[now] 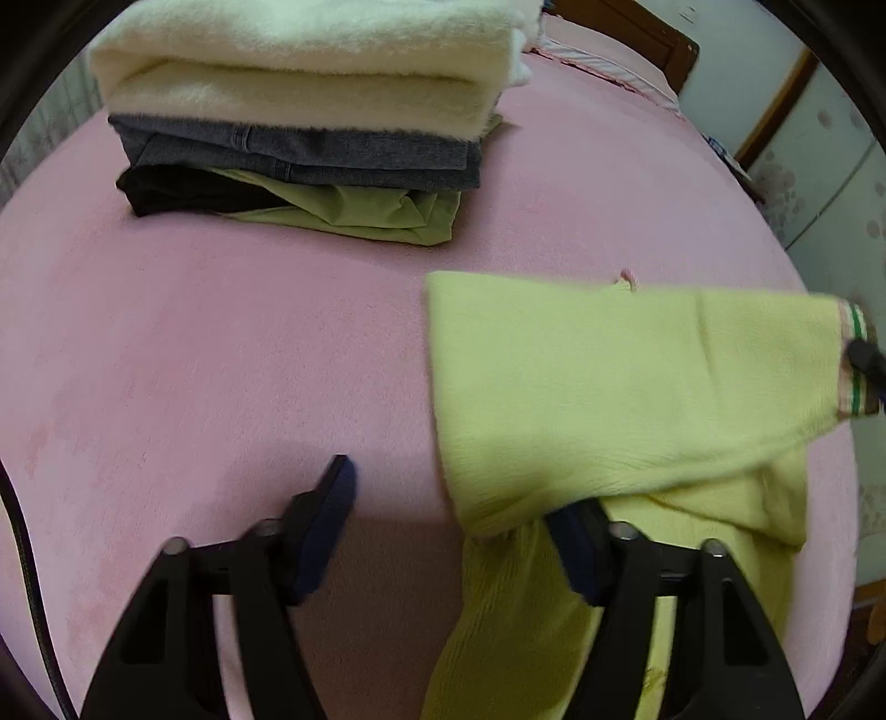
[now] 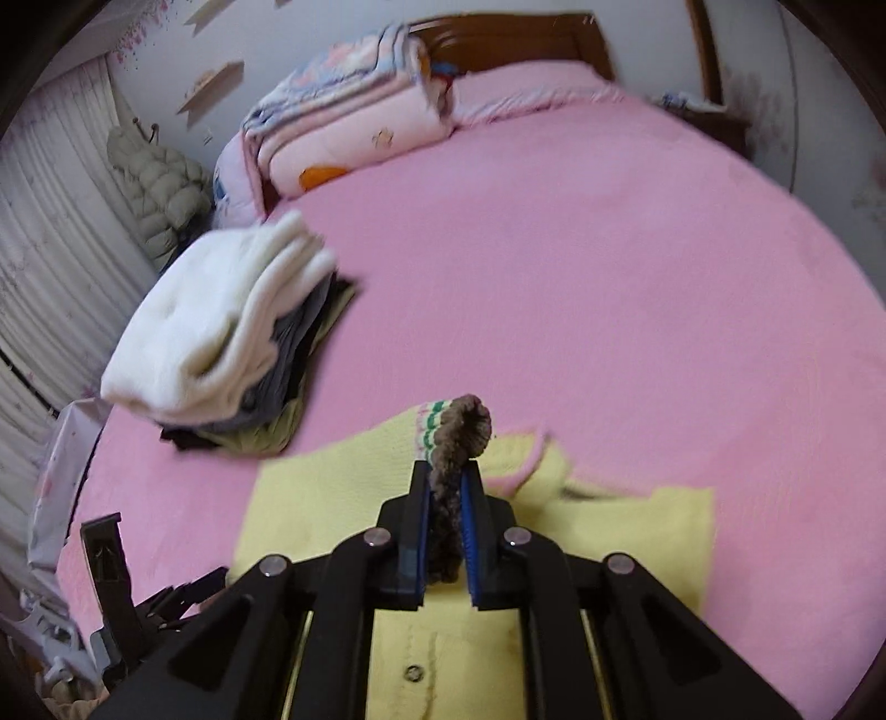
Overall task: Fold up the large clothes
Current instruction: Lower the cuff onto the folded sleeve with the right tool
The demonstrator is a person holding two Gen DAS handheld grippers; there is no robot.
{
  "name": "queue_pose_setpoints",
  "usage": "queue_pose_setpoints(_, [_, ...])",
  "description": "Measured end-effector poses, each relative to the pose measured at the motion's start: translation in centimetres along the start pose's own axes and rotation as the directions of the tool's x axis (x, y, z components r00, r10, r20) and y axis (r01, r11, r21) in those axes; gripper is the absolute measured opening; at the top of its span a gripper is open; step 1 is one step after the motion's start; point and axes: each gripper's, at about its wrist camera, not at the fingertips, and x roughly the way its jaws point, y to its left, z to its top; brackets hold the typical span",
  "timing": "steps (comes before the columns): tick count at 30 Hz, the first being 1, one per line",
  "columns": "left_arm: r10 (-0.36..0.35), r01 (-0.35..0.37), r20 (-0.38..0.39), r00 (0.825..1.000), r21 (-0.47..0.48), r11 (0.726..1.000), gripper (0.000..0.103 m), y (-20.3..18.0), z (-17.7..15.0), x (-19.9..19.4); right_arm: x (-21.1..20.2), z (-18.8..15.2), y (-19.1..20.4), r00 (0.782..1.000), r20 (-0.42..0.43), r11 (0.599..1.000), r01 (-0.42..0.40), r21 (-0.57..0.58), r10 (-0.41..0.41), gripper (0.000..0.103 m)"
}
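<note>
A pale yellow cardigan [image 1: 609, 387] lies on the pink bed [image 1: 221, 343], its sleeve with a brown, green and pink striped cuff [image 1: 855, 360] stretched to the right. My left gripper [image 1: 454, 498] is open and empty; its right finger lies under the cardigan's folded edge. My right gripper [image 2: 448, 487] is shut on the brown cuff [image 2: 462, 426] and holds it above the cardigan's body [image 2: 609, 543], whose button placket shows below. The right gripper's tip also shows in the left wrist view [image 1: 869, 363] at the cuff.
A stack of folded clothes [image 1: 310, 111], cream on top, grey, black and green below, sits at the far left; it also shows in the right wrist view [image 2: 221, 327]. Folded quilts [image 2: 354, 127] and a wooden headboard [image 2: 526, 44] are at the bed's far end.
</note>
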Motion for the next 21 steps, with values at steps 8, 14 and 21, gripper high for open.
queue_pose_setpoints(8, [0.003,-0.002,-0.013,1.0,0.069,0.998,0.024,-1.6,-0.1,0.5,0.8,-2.1,-3.6,0.996,-0.065,0.995,0.067,0.072,-0.062,0.009])
queue_pose_setpoints(14, [0.04,-0.038,-0.012,0.999,0.16,0.986,0.024,-2.9,-0.3,0.9,2.7,-5.1,-5.9,0.984,-0.149,0.986,0.115,0.123,-0.096,0.009])
queue_pose_setpoints(21, [0.079,-0.073,-0.017,0.997,0.225,0.972,0.046,-3.4,-0.4,1.0,4.6,-7.2,-6.6,0.971,-0.212,0.983,0.137,0.12,-0.109,0.014])
